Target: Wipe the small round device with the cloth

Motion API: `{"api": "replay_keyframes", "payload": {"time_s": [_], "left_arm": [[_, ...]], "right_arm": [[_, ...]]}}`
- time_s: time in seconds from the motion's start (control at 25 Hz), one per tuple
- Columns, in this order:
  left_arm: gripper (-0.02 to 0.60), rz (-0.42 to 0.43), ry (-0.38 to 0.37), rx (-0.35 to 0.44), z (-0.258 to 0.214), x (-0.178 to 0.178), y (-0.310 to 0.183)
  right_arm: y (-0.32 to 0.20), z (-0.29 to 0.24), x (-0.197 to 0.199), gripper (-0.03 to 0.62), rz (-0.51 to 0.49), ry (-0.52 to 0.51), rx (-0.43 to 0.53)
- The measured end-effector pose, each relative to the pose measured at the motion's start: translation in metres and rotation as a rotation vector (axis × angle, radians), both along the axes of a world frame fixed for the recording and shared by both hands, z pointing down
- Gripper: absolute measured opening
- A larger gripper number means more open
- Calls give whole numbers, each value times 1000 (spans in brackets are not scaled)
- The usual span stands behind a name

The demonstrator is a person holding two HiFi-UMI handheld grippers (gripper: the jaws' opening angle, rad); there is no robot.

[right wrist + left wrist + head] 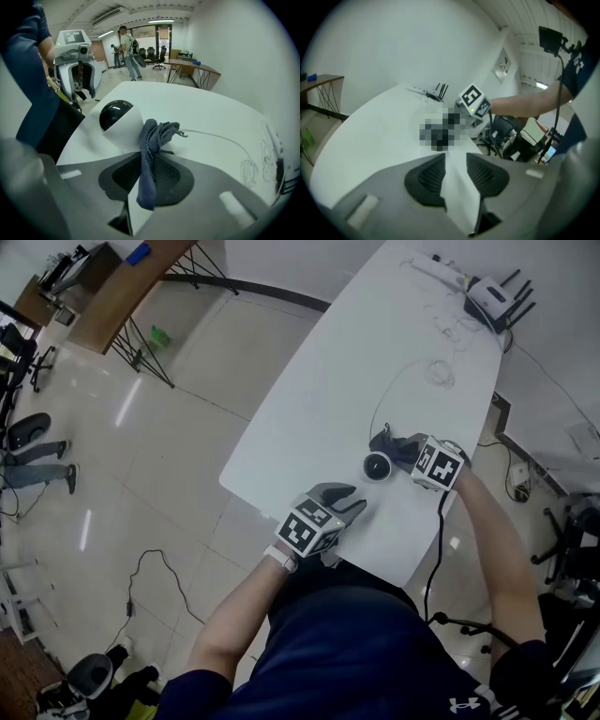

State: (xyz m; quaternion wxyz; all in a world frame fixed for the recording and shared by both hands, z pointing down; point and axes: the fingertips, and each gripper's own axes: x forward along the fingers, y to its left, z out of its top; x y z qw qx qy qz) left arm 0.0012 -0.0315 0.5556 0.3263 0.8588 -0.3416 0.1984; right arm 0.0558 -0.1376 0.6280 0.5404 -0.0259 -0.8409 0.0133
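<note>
The small round device, white with a black dome, stands on the white table near its front edge. My right gripper is shut on a dark blue-grey cloth, which is bunched between the pads and hangs out in front of them. The cloth lies right beside the device, on its right in the right gripper view. My left gripper stands open just short of the device with nothing between its fingers; a mosaic patch covers the device in the left gripper view.
A thin wire runs from the device across the table to a loose coil. A router with antennas and a power strip sit at the far end. The table's front edge is close to both grippers. People stand on the floor beyond.
</note>
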Motion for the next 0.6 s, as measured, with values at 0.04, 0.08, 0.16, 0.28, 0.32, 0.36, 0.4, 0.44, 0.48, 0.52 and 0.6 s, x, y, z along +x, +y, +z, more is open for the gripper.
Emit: {"api": "replay_keyframes", "payload": {"time_s": [0.04, 0.08, 0.16, 0.28, 0.32, 0.36, 0.4, 0.44, 0.48, 0.52, 0.6], "left_arm": [[140, 5, -11, 1, 3, -2, -1], [140, 17, -25, 1, 7, -2, -2], [140, 50, -44, -11, 14, 0, -5], [140, 106, -36, -58, 13, 7, -8], [140, 126, -47, -64, 14, 7, -10], [141, 146, -65, -66, 15, 6, -12], [141, 163, -82, -68, 19, 4, -14], [141, 174, -95, -70, 23, 2, -16], [141, 182, -101, -75, 27, 1, -17], [141, 187, -102, -82, 31, 0, -18], [141, 194, -93, -102, 37, 0, -19]], "right_arm": [[7, 1, 2, 74, 25, 3, -11], [12, 1, 5, 74, 56, 8, -18], [21, 4, 12, 74, 141, 21, -37], [34, 10, 24, 74, 295, 29, -89], [39, 9, 26, 74, 355, 24, -110], [44, 8, 27, 74, 419, 15, -133], [50, 7, 28, 74, 482, 3, -160], [55, 7, 29, 74, 542, -12, -192], [62, 7, 29, 74, 595, -29, -225], [69, 7, 28, 74, 642, -49, -260], [85, 8, 26, 74, 716, -85, -328]]}}
